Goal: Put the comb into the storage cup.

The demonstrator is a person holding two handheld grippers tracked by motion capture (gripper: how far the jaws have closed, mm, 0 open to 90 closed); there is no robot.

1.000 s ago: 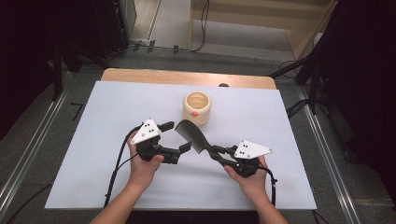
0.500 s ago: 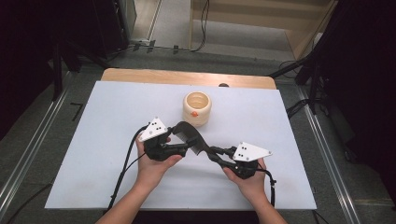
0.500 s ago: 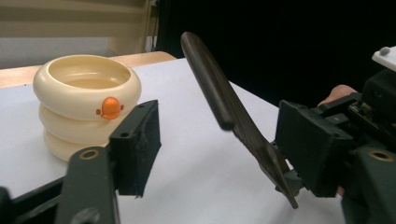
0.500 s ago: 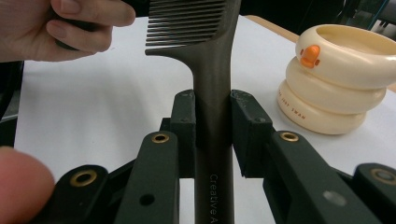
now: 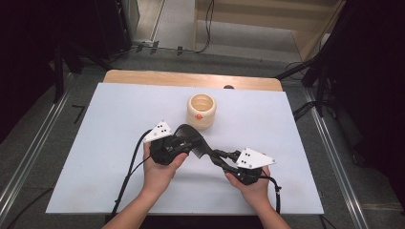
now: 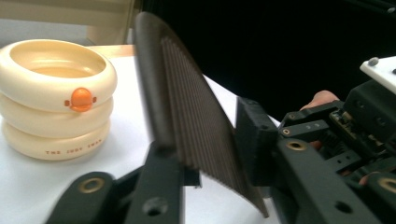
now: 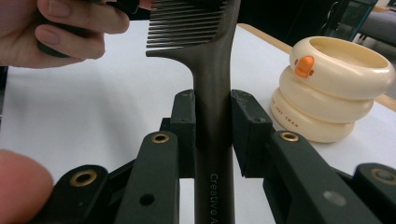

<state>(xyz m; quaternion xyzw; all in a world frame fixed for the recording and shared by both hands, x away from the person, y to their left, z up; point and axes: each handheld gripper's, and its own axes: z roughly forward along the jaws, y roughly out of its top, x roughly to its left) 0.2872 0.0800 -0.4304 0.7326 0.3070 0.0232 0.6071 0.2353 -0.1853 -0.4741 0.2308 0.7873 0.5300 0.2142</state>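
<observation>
Comb (image 5: 193,140): light, stiff plastic, slick. Handle clamped in right gripper (image 5: 224,158); toothed end just nipped by left gripper (image 5: 177,147).

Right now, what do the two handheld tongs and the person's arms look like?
Both tongs, left and right, are black, each topped by a white three-cornered plate with small dark dots and trailing a black cable. Up close, the jaws show blocky black pads and brass-ringed pivot holes. The forearms are bare, with no sleeves in sight.
</observation>
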